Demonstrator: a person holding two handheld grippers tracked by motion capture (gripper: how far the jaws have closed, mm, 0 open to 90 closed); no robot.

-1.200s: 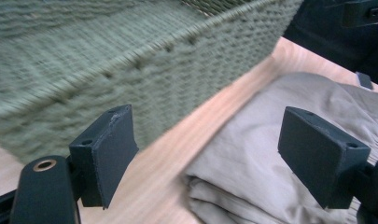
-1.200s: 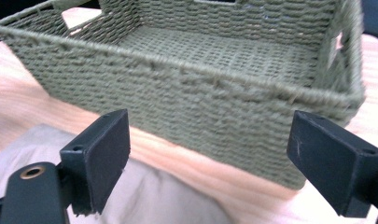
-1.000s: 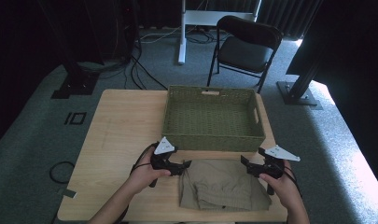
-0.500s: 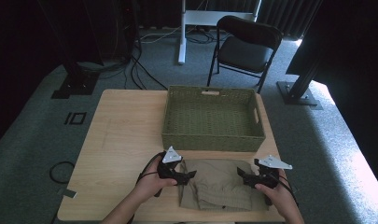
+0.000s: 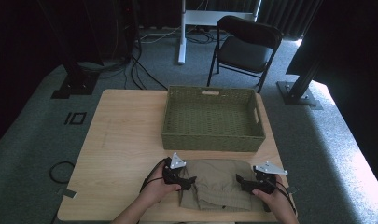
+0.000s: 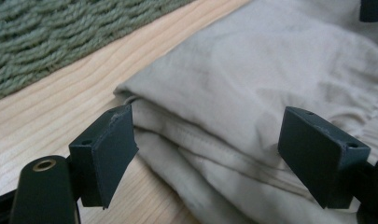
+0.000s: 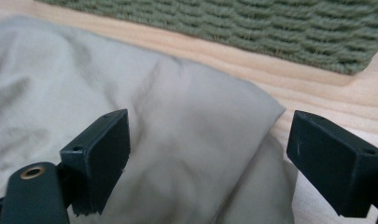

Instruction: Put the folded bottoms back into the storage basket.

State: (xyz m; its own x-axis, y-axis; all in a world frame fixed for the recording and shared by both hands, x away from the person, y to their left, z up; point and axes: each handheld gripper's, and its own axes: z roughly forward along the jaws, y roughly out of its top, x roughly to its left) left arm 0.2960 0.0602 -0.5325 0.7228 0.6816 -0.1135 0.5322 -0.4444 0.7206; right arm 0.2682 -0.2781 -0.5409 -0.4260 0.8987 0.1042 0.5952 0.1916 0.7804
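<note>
High view: both wide-jawed, left gripper (image 5: 189, 179) and right gripper (image 5: 240, 179) flank folded cloth's (image 5: 218, 186) side edges.

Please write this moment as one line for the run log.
left gripper: open, at folded khaki garment left edge | right gripper: open, at its right edge | garment: on table, unlifted | green basket: empty

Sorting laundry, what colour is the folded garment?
Beige-khaki garment, clearest in the left gripper view.
</note>
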